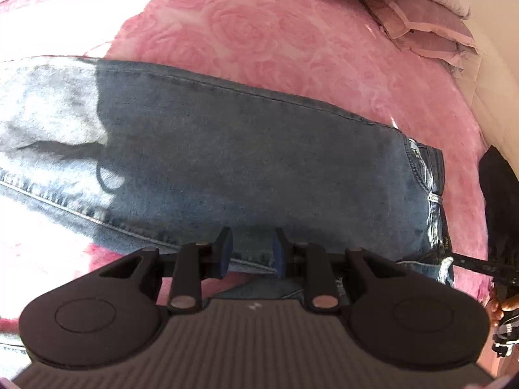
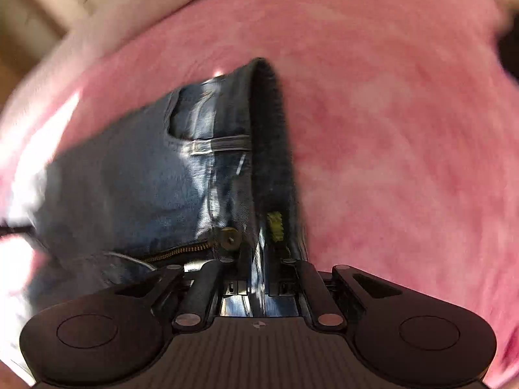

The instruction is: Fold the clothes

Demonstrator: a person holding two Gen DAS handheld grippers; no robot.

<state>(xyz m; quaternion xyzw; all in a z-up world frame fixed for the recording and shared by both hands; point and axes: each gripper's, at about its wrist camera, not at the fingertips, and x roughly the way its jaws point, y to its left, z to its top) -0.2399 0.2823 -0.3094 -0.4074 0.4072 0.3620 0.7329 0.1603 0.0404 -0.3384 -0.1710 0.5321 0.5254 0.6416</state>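
Denim jeans lie flat; left tongs parted, right tongs pinching waistband.

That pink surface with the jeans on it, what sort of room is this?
Probably a bedroom: the jeans lie on a pink rose-patterned blanket, with pillows piled at its far edge, like a bed.

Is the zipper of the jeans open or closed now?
Open. In the right wrist view the brass zipper teeth lie exposed beside the waist button, and the right gripper is shut on the jeans at the waistband.
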